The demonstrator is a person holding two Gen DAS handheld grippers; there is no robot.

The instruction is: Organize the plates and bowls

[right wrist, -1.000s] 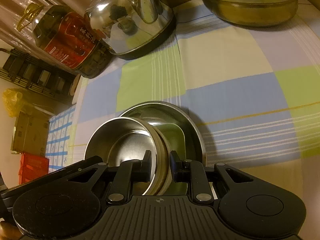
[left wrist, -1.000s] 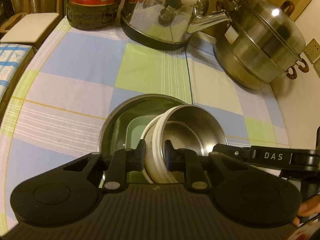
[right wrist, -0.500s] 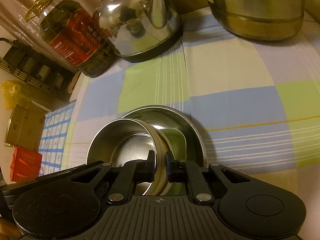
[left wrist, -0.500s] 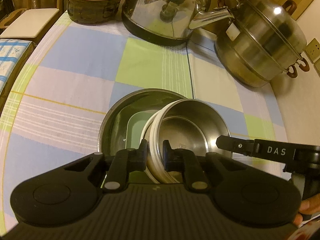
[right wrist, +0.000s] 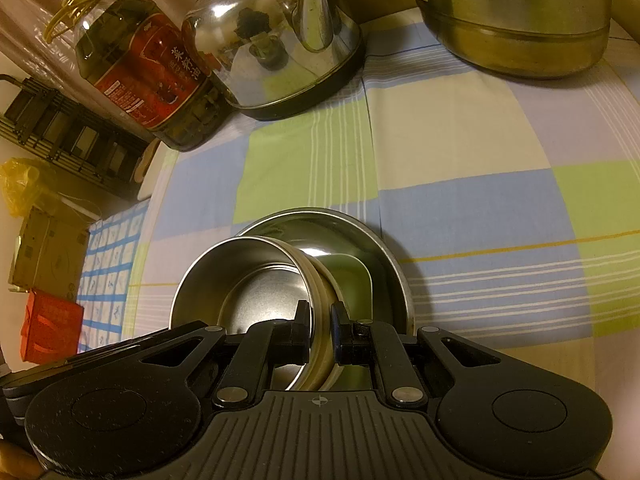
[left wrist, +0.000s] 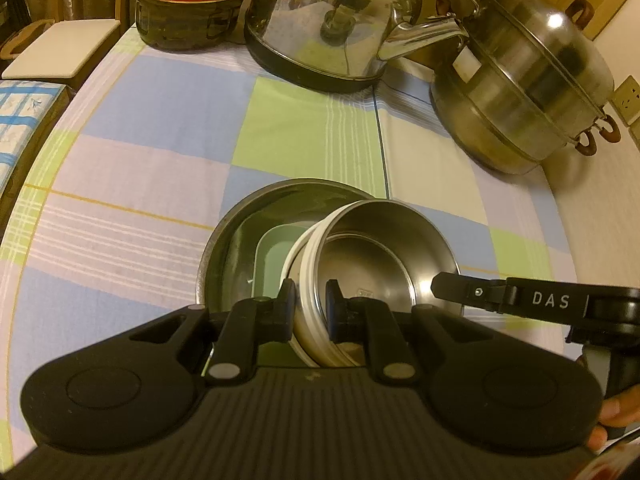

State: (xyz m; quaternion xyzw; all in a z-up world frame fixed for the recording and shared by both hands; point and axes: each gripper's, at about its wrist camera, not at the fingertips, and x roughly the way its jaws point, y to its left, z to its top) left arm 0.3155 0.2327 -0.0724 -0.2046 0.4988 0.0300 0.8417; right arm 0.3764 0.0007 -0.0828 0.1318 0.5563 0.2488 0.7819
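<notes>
A steel bowl with a white outer wall (left wrist: 372, 256) hangs tilted over a larger steel plate (left wrist: 240, 240) that holds a pale green square dish (left wrist: 276, 256). My left gripper (left wrist: 310, 304) is shut on the bowl's left rim. My right gripper (right wrist: 320, 320) is shut on the opposite rim of the same bowl (right wrist: 240, 280), above the plate (right wrist: 384, 264) and green dish (right wrist: 352, 276). The right gripper also shows in the left wrist view (left wrist: 520, 300).
On the checked tablecloth (left wrist: 160, 140) at the back stand a steel kettle (left wrist: 340, 20), a lidded steel steamer pot (left wrist: 520, 80) and an oil bottle (left wrist: 188, 0). The kettle (right wrist: 272, 40), oil bottle (right wrist: 140, 68) and pot (right wrist: 512, 20) also show in the right wrist view.
Both grippers have pulled back and risen a little with the bowl held between them; the bowl sits less tilted over the plate than before.
</notes>
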